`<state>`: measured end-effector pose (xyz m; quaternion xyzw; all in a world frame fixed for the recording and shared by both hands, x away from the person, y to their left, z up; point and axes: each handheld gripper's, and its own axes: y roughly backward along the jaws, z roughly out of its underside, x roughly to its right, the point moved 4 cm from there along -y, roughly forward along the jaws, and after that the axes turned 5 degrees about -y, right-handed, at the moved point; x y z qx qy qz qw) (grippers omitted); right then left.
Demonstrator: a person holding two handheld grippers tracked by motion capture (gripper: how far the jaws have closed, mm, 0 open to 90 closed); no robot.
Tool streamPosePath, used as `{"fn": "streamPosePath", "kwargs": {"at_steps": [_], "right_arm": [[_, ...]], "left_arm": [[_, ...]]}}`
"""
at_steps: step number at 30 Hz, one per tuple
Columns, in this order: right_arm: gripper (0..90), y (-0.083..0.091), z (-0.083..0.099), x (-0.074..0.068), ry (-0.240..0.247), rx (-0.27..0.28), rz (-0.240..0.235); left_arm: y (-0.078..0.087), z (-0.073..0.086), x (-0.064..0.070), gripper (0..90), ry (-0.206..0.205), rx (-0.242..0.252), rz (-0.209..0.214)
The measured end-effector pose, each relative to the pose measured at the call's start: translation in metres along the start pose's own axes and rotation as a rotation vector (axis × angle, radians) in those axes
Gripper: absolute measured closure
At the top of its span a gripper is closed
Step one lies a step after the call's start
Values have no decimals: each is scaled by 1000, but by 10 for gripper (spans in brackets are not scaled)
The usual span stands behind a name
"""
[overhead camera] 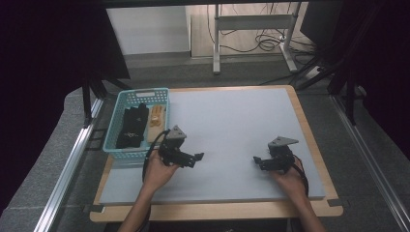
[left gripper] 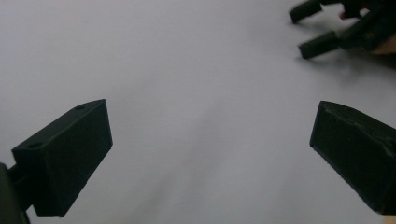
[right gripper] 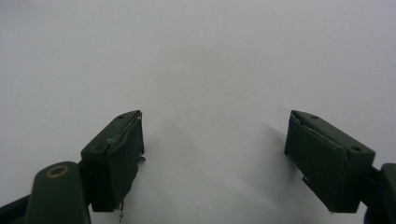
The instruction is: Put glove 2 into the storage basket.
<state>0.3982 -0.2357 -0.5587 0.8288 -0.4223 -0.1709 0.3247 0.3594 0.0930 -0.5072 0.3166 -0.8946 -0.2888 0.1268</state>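
We are looking at the desk [overhead camera: 232, 121] first: its pale grey mat is lying bare under and between both tongs, with nothing resting there to grip. Next down in size, the teal basket [overhead camera: 126, 99] is sitting just beyond and outboard of the left tongs [overhead camera: 197, 158], holding a black folded item [overhead camera: 131, 126] and, beside it on the side nearer the tongs, a tan piece [overhead camera: 155, 117]; these look like what we are working with. The left tongs are standing spread wide and empty over the mat, pointing toward the right tongs [overhead camera: 256, 160], which are likewise gaping and holding nothing.

What we are worrying about: the left tongs are aiming away from the basket, so swinging back could catch the near rim and shove or tip the light basket. The tan piece is lying tight against the black item, so we risk pinching both at once. The trailing cable could also snag the rim.
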Motion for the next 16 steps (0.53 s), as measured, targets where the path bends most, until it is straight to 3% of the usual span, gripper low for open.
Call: {"fn": "streamPosePath", "kwargs": {"at_steps": [3,7,11,13,16], "right_arm": [[190,0,0,0,0,0,0],[190,0,0,0,0,0,0],[190,0,0,0,0,0,0],[190,0,0,0,0,0,0],[190,0,0,0,0,0,0]], "left_arm": [[-16,11,17,0,-34,-19,29],[-34,26,28,0,-65,-74,28],[-48,41,29,0,-75,-137,16],[-53,47,28,0,-100,-174,-11],[-52,47,28,0,-84,-168,-7]]}}
